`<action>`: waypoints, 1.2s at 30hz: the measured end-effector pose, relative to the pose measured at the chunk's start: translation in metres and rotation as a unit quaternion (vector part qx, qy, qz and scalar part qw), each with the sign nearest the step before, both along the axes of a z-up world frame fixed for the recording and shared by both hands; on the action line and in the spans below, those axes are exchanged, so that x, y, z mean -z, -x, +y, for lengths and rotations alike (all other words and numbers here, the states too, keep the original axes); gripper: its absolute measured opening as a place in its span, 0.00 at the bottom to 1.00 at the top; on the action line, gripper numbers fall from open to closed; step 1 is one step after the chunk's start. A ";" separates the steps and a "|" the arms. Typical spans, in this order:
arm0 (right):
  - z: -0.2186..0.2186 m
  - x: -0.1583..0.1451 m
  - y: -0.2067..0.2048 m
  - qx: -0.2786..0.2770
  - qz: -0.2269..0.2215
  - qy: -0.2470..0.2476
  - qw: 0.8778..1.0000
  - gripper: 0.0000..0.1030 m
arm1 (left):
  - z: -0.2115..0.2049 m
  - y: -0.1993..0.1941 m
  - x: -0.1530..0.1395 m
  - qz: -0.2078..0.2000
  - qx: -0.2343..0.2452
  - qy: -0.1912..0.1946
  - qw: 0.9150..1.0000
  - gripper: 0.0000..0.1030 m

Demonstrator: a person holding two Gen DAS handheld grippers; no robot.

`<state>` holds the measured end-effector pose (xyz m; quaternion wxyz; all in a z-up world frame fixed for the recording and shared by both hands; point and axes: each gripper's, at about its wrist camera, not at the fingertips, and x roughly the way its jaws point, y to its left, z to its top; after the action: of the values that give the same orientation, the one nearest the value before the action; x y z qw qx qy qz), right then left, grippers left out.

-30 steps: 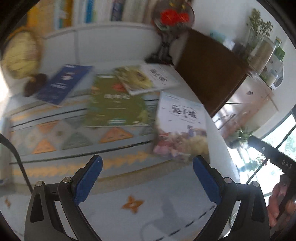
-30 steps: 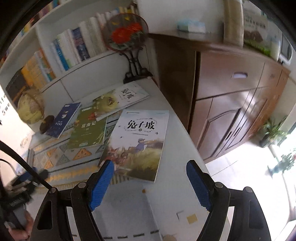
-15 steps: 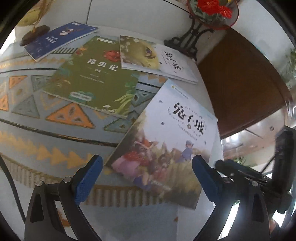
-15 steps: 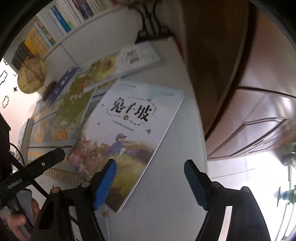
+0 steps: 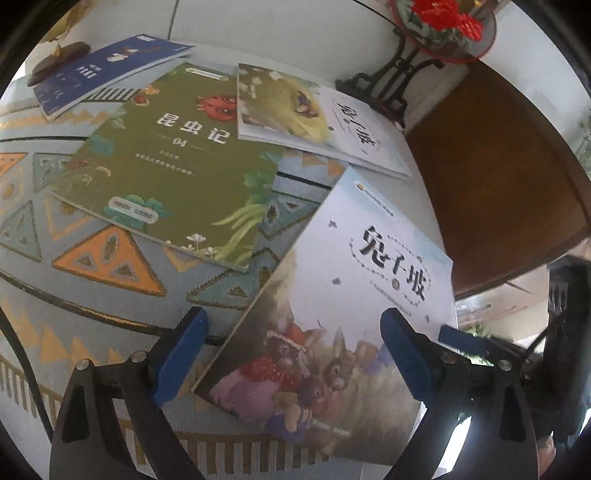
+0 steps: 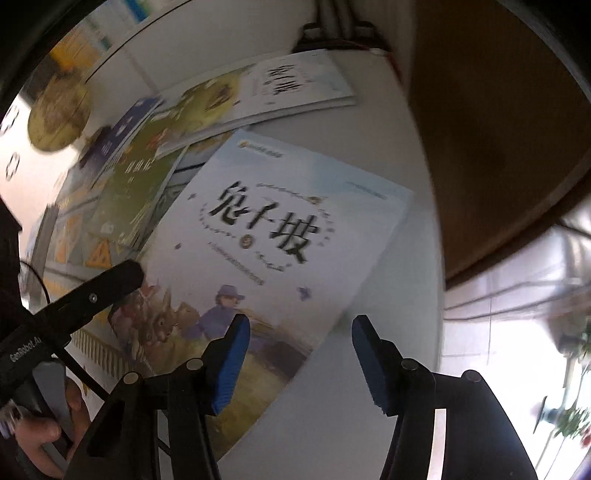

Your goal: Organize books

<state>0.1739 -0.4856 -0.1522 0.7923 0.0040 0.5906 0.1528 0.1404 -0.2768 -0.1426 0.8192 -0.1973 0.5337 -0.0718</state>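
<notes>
Four books lie on the white surface [image 5: 413,162], partly over a patterned cloth [image 5: 110,258]. Nearest, in the lower middle of the left wrist view, is the pale rabbit book [image 5: 343,295] with its black title and rabbits painted on the cover; it lies flat and skewed, its lower left corner over the cloth. Up and left of it is the green book [image 5: 166,166], whose upper right corner is overlapped by the yellow-and-white book [image 5: 314,114]. The blue book [image 5: 103,70] sits in the upper left, beside a dark stand base [image 5: 55,62]. A red fan on a black stand [image 5: 436,29] is at the top right, next to a brown cabinet [image 5: 498,166].

Left gripper [image 5: 291,350] is spread wide, its jaws closing a little, with the lower part of the rabbit book seen between its blue pads, which do not press on it. In the right wrist view the right gripper [image 6: 299,350] is about half spread and closing; the book's lower right edge [image 6: 295,354] shows between its pads, though whether they touch it cannot be told. At that view's lower left a hand [image 6: 40,435] holds the left gripper's handle.
</notes>
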 end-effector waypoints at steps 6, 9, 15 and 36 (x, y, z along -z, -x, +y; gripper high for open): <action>0.010 0.001 -0.006 -0.045 -0.011 0.023 0.999 0.56 | -0.005 0.025 -0.002 -0.004 -0.002 0.033 0.999 0.90; 0.009 0.001 -0.011 -0.083 -0.015 0.022 0.996 0.56 | -0.011 0.047 -0.002 0.006 -0.015 0.073 0.997 0.90; 0.012 0.004 -0.030 -0.144 -0.032 0.002 0.989 0.57 | -0.051 0.090 -0.001 0.030 -0.034 0.114 0.992 0.90; -0.005 0.006 -0.013 -0.275 -0.009 -0.026 0.961 0.55 | -0.092 0.075 -0.002 0.052 -0.150 -0.051 0.986 0.92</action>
<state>0.1867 -0.4910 -0.1580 0.7246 -0.1398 0.5575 0.3802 0.0653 -0.3688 -0.1404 0.8008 -0.2364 0.5430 0.0900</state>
